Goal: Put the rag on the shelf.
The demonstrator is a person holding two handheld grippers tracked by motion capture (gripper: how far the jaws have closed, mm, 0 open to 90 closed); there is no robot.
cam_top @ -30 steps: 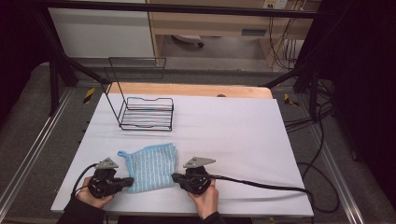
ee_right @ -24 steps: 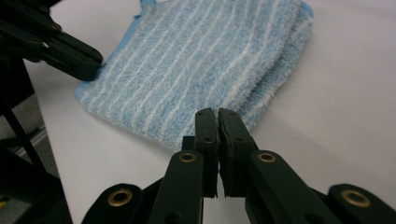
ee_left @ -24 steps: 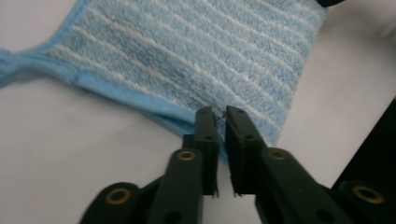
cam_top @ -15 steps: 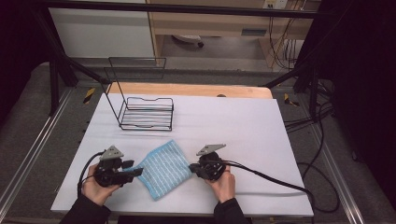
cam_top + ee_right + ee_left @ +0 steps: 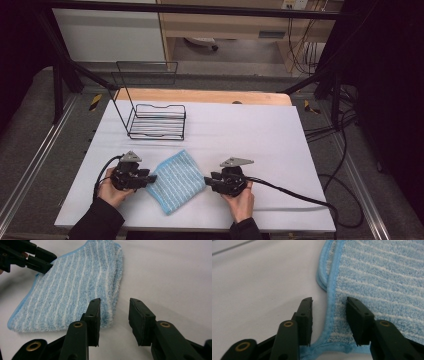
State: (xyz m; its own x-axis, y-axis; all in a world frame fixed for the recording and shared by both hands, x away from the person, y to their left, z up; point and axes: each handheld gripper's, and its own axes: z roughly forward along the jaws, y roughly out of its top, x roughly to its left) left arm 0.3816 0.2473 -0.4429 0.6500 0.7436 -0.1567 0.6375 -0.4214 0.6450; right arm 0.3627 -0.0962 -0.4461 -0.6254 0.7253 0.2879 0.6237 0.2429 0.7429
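Cloth (image 5: 175, 187) sits folded flat on the white table (image 5: 280, 140) right between your two hands, well clear of the wire rack (image 5: 157, 121) up at about 11 o'clock from it. Your left gripper (image 5: 149, 178) is at the cloth's 9 o'clock with the hemmed edge running up between the jaws, which have just been closing a bit but aren't pinching it. Your right gripper (image 5: 206, 182) is at 3 o'clock, jaws just been opening and parted, with the cloth's folded edge just beside one jaw.
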